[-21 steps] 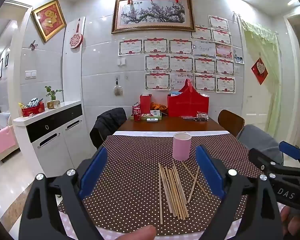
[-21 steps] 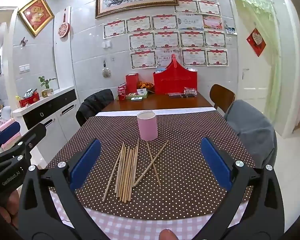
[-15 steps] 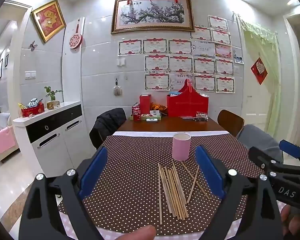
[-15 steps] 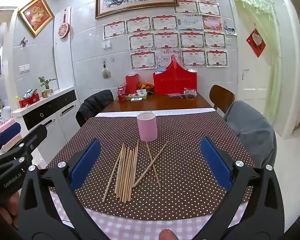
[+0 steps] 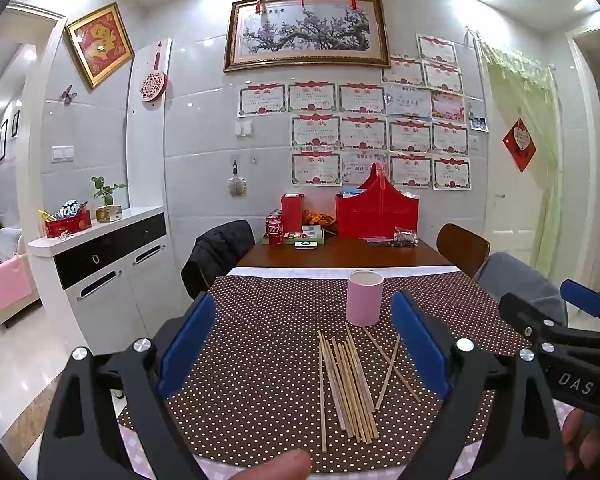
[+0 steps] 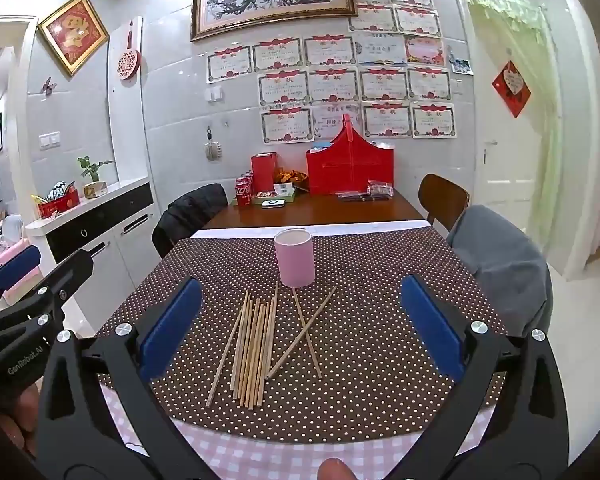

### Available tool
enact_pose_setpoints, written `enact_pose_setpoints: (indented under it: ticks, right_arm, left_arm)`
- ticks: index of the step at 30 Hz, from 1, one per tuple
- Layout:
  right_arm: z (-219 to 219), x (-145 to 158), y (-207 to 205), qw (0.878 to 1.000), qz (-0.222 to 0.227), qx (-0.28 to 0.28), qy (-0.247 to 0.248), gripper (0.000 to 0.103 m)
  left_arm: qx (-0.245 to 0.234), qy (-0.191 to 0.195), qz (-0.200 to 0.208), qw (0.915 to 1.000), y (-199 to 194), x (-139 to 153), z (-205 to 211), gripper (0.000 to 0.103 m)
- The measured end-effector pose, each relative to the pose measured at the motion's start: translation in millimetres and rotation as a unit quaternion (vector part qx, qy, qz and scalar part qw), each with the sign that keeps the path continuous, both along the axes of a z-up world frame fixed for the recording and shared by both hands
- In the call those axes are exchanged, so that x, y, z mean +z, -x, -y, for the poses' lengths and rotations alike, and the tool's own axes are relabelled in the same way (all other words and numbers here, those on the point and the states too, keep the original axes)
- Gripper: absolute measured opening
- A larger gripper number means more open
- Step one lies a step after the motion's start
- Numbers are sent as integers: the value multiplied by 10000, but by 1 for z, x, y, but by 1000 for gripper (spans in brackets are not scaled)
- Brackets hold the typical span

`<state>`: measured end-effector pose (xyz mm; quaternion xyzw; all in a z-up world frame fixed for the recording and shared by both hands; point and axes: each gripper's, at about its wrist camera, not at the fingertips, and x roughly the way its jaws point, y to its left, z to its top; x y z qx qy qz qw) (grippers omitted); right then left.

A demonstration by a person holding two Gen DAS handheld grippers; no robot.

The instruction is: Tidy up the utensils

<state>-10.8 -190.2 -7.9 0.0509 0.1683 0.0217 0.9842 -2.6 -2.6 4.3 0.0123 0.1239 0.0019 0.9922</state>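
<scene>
Several wooden chopsticks (image 5: 350, 386) lie in a loose bundle on the brown dotted tablecloth (image 5: 260, 360), two of them crossed to the right (image 6: 306, 332). A pink cup (image 5: 364, 298) stands upright just behind them; it also shows in the right wrist view (image 6: 295, 257). My left gripper (image 5: 302, 344) is open and empty, held above the near table edge, left of the bundle. My right gripper (image 6: 300, 326) is open and empty, above the near edge with the chopsticks (image 6: 252, 350) between its fingers in view.
A dark jacket hangs on a chair (image 5: 216, 252) at the left, a grey one on a chair (image 6: 500, 264) at the right. A red bag (image 5: 376, 210), cans and boxes stand at the table's far end. A white sideboard (image 5: 100, 264) is left.
</scene>
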Motion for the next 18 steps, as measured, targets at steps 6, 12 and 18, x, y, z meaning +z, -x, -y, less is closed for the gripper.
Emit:
enact_pose_setpoints:
  ticks: [6,12,18]
  right_arm:
    - [0,4,-1,10000,9,5,-1,98]
    - [1,6,-1,10000,24,5,30,98]
    - [0,8,-5,10000,34,20,72,98]
  left_arm:
    - [8,-7,27,10000,2,1,-1,89]
    - [-4,-39,41,10000,0,3,2,89]
    - [-26,-45,17,10000,-3,1,4,89]
